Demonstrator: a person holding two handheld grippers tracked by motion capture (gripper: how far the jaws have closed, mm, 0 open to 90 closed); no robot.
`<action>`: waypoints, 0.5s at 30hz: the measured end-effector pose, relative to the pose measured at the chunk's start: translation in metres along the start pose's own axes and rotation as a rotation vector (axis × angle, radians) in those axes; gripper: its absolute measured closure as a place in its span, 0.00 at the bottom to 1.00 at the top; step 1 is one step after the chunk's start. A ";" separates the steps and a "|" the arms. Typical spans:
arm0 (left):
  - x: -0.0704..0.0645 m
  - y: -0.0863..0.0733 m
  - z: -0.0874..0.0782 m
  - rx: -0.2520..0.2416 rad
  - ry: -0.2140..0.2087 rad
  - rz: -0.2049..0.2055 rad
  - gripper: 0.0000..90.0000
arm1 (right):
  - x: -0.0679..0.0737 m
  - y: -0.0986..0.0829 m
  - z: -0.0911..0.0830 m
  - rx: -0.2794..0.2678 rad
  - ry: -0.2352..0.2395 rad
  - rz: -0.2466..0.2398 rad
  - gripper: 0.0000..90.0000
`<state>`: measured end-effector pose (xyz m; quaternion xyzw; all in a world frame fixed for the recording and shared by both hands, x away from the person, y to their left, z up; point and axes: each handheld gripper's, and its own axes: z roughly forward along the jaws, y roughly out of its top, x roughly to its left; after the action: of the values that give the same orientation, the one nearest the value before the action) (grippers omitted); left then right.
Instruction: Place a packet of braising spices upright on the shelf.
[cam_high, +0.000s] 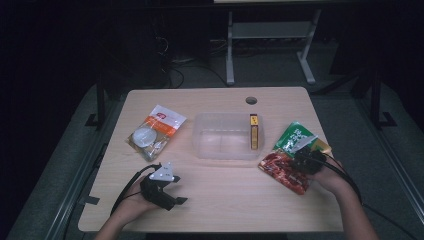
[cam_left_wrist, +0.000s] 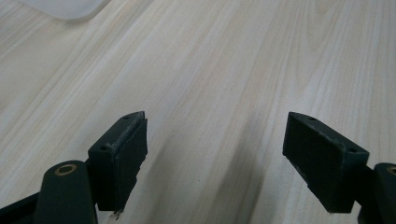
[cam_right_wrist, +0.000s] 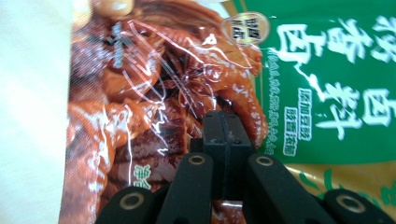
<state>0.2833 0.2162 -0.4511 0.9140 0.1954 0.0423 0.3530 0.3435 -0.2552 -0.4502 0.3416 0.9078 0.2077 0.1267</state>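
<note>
Right gripper (cam_high: 306, 159) sits on the red-green packet (cam_high: 287, 170) at the worktop's (cam_high: 225, 200) right edge; packet's long axis runs diagonally, away to the right. Left gripper (cam_high: 167, 192) rests near the front left, well apart from it. Clear tub (cam_high: 222, 142) at centre holds a yellow box (cam_high: 254, 131) along its right wall; orange pouch (cam_high: 156, 131) lies to the tub's left.

Left gripper view: jaws spread wide, nothing between them, bare worktop below.

Right gripper view: jaws pressed together over the packet's (cam_right_wrist: 163, 93) printed face; whether film is pinched between them, cannot tell. Right hand is plainly nearer; tub lies to its left.
</note>
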 end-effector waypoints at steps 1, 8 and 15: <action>0.000 0.000 0.000 0.001 -0.002 -0.001 0.24 | 0.004 0.001 -0.001 0.008 0.019 -0.006 1.00; 0.000 0.000 0.001 0.011 -0.008 0.006 0.24 | 0.028 0.006 -0.002 0.014 0.125 -0.072 1.00; 0.001 -0.001 0.002 0.015 -0.011 0.005 0.23 | 0.056 0.012 -0.002 -0.019 0.147 -0.178 1.00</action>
<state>0.2843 0.2155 -0.4530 0.9174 0.1914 0.0367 0.3469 0.3087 -0.2099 -0.4482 0.2423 0.9394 0.2287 0.0810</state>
